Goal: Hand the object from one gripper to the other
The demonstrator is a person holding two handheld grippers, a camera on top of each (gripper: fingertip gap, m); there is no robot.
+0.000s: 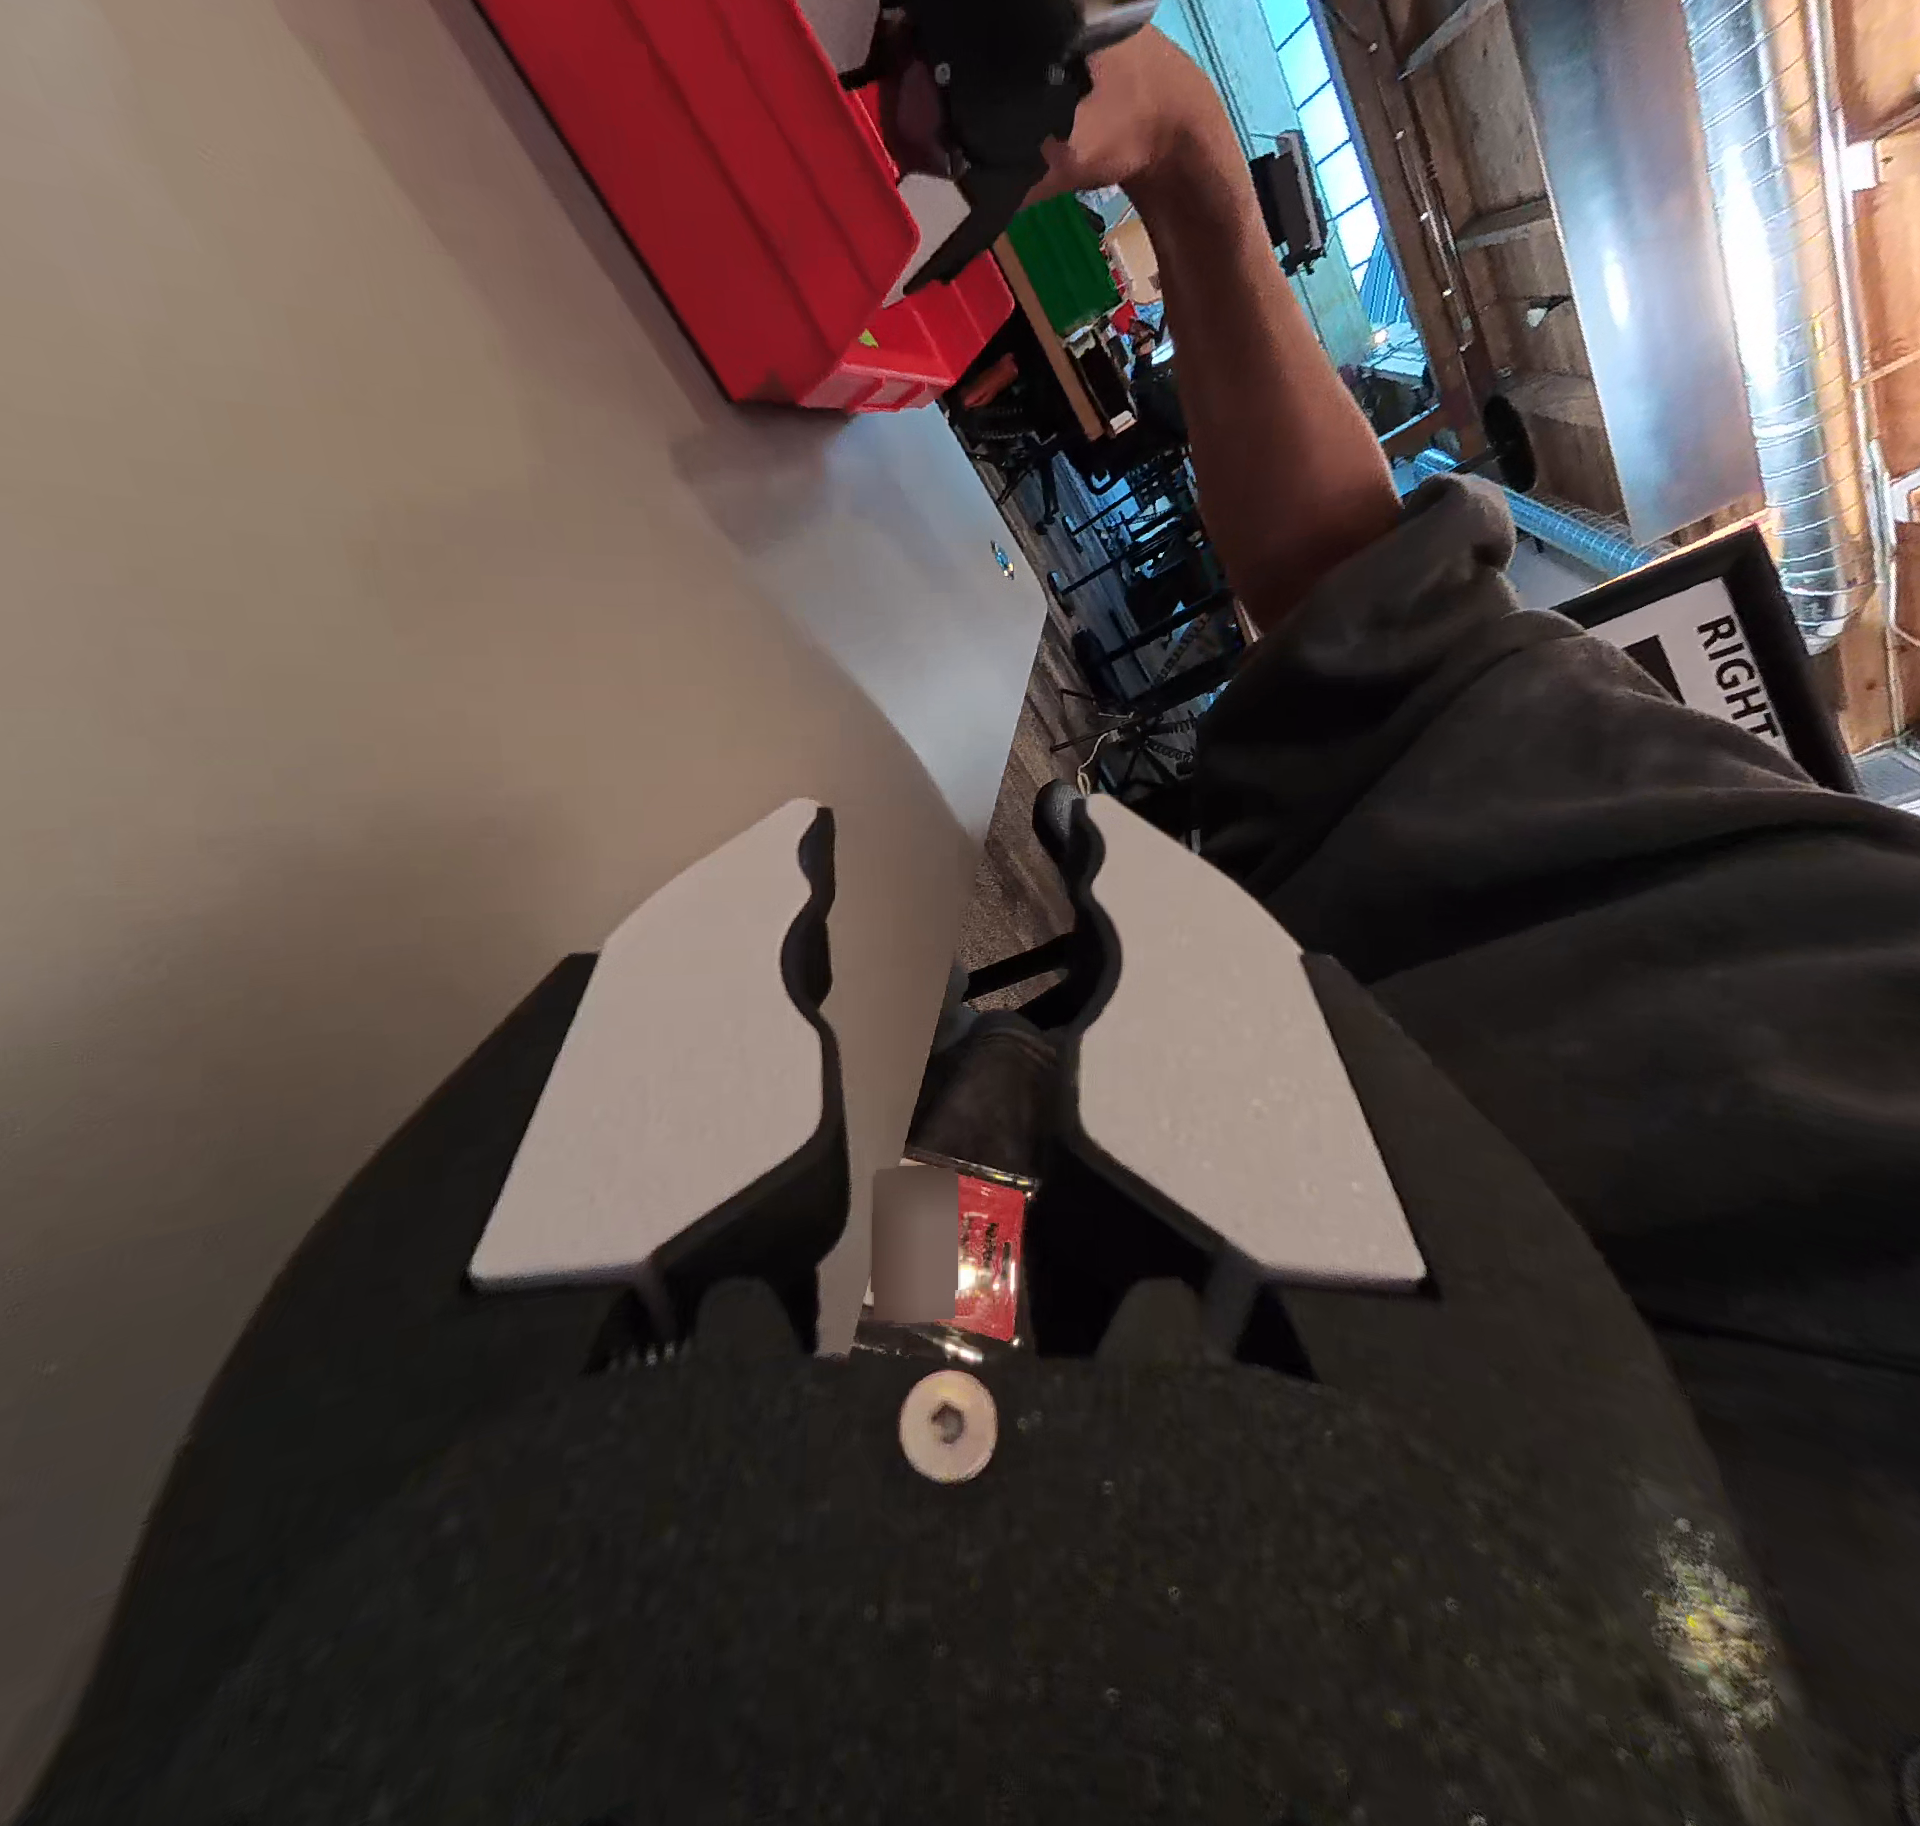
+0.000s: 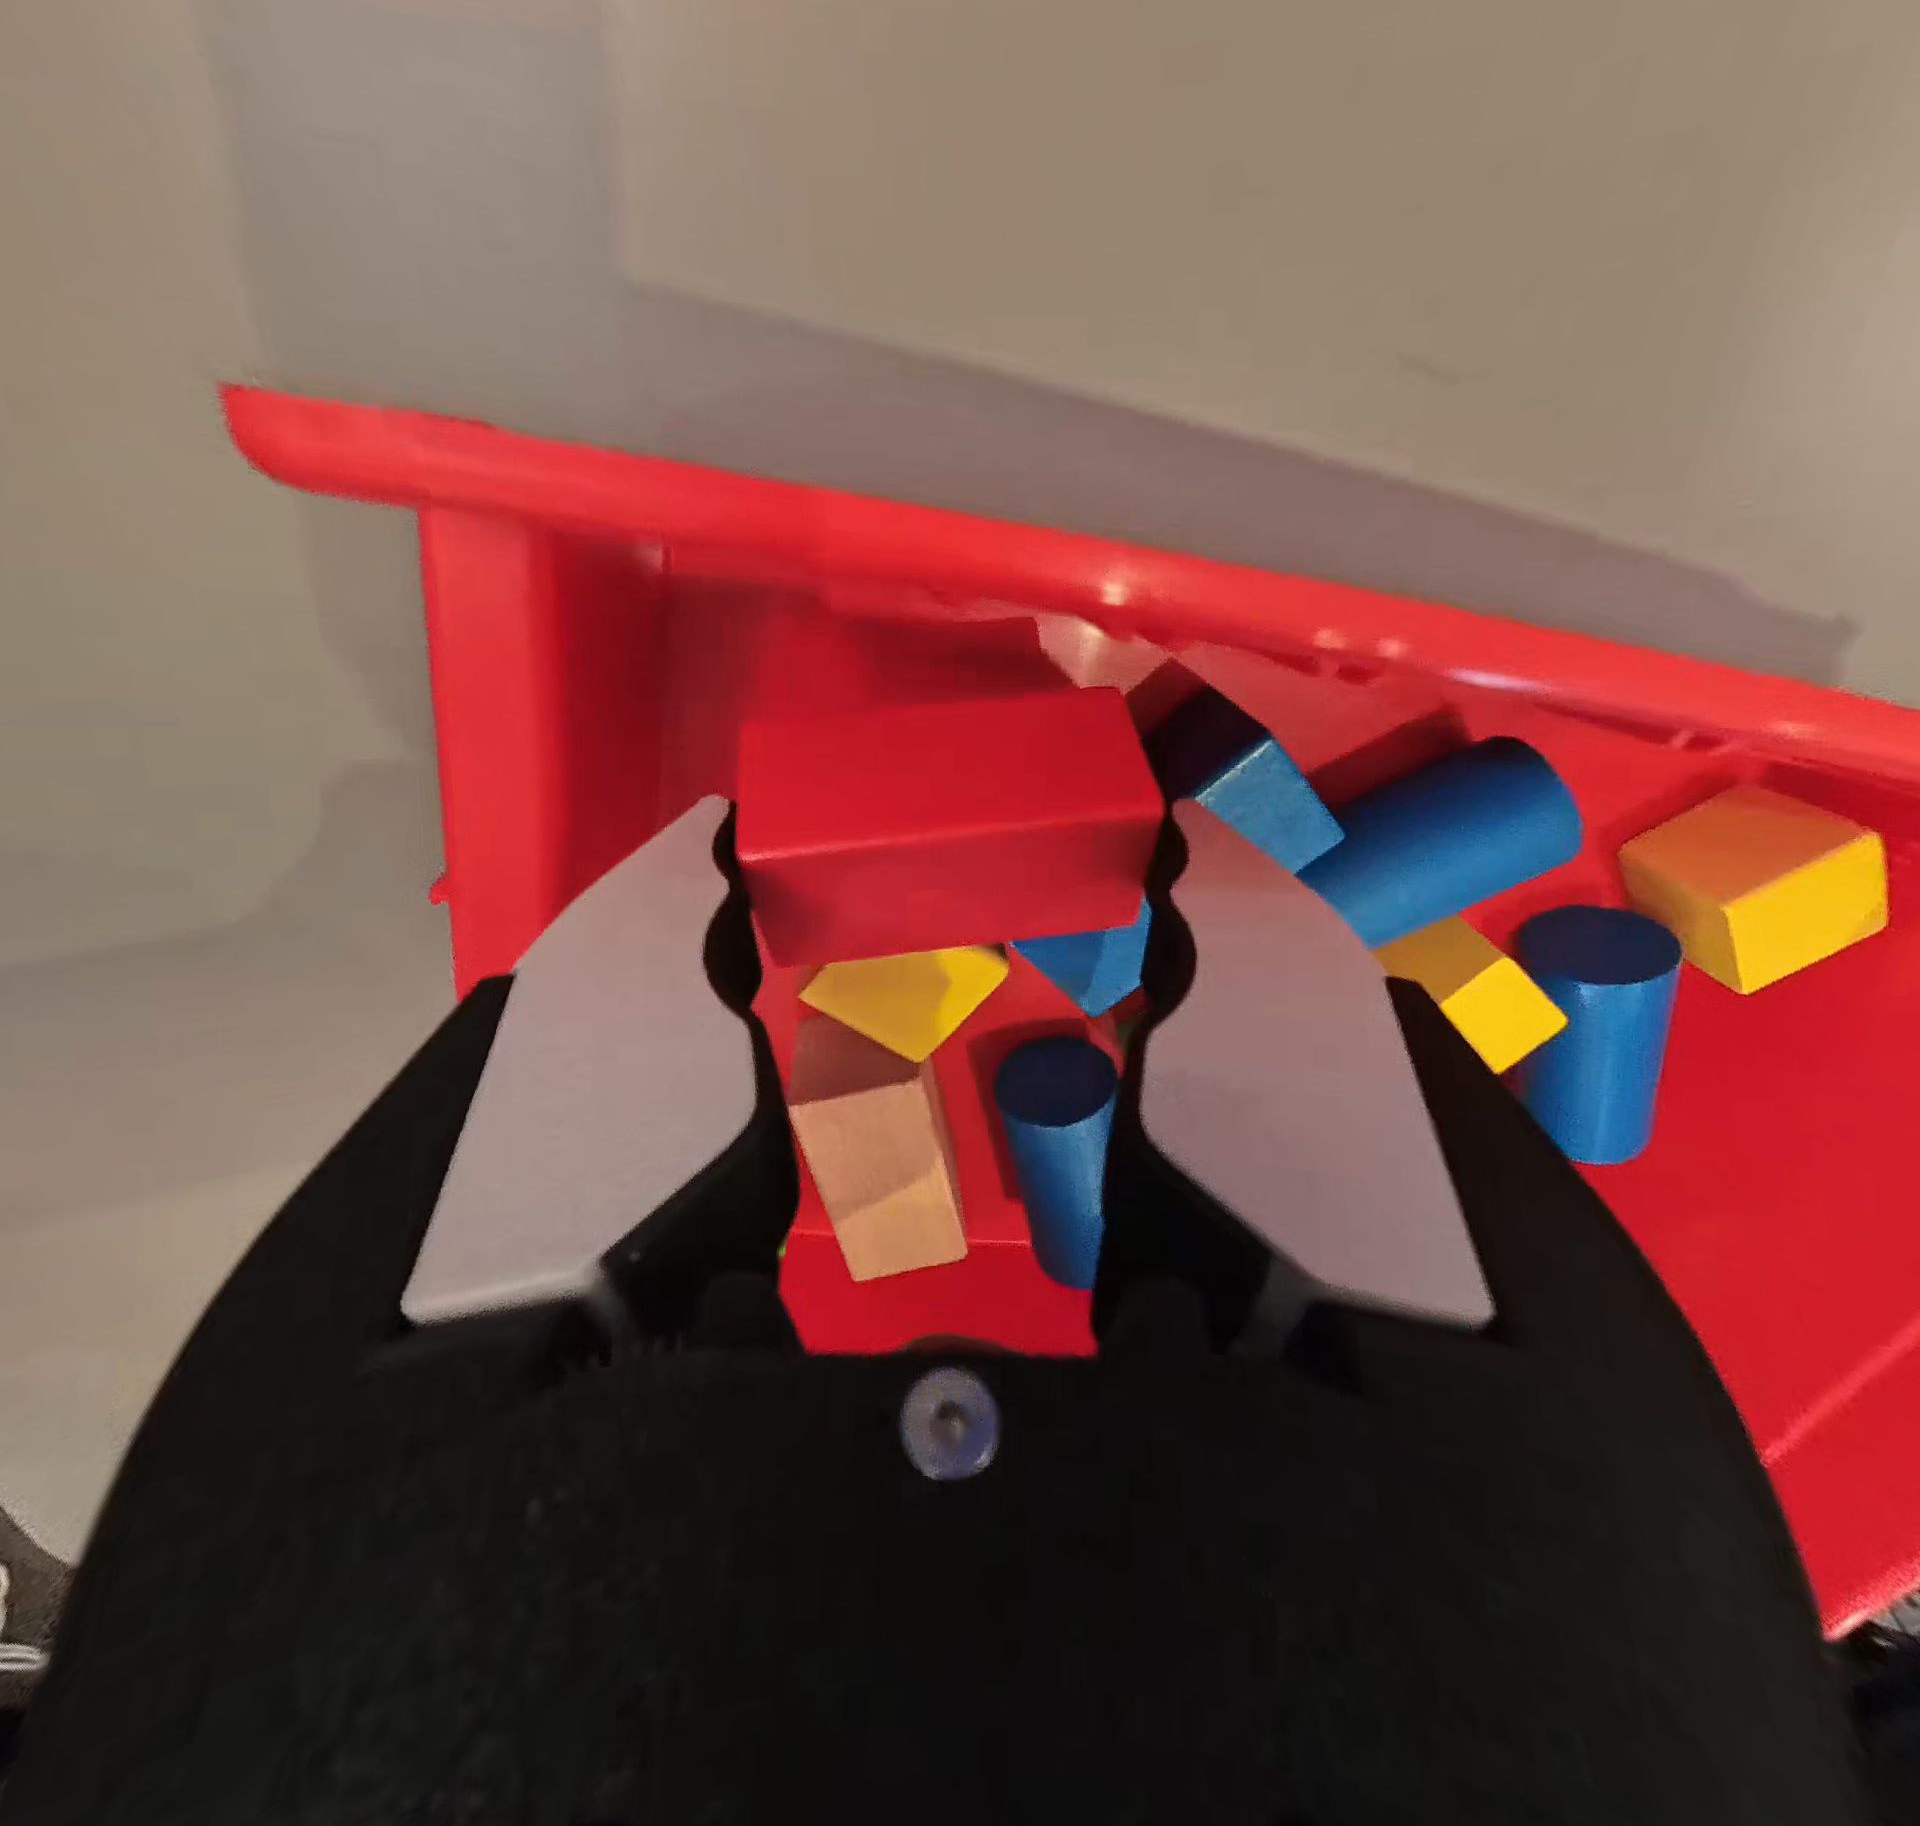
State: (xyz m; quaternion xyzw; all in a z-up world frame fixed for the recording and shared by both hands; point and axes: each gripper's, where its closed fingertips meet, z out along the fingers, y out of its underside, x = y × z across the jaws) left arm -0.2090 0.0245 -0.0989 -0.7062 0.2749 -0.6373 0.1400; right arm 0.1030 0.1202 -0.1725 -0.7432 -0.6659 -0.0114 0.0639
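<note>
In the right wrist view my right gripper (image 2: pixel 948 841) is shut on a red rectangular block (image 2: pixel 940 820), held by its ends between the fingertips above the inside of a red bin (image 2: pixel 935 540). Below it in the bin lie blue cylinders (image 2: pixel 1439 831), yellow blocks (image 2: pixel 1756 883) and a plain wooden block (image 2: pixel 883 1153). In the left wrist view my left gripper (image 1: pixel 951 841) is open and empty, low by the near edge of the grey table (image 1: pixel 364 529). The right gripper (image 1: pixel 966 114) shows far off over the red bin (image 1: pixel 675 114); the block is not visible there.
A person's bare forearm (image 1: pixel 1247 374) and dark sleeve (image 1: pixel 1558 841) run from the right gripper toward the left one. A black-framed sign (image 1: pixel 1725 664) stands at the right. Beyond the table's edge is a workshop floor with dark stands (image 1: pixel 1132 550).
</note>
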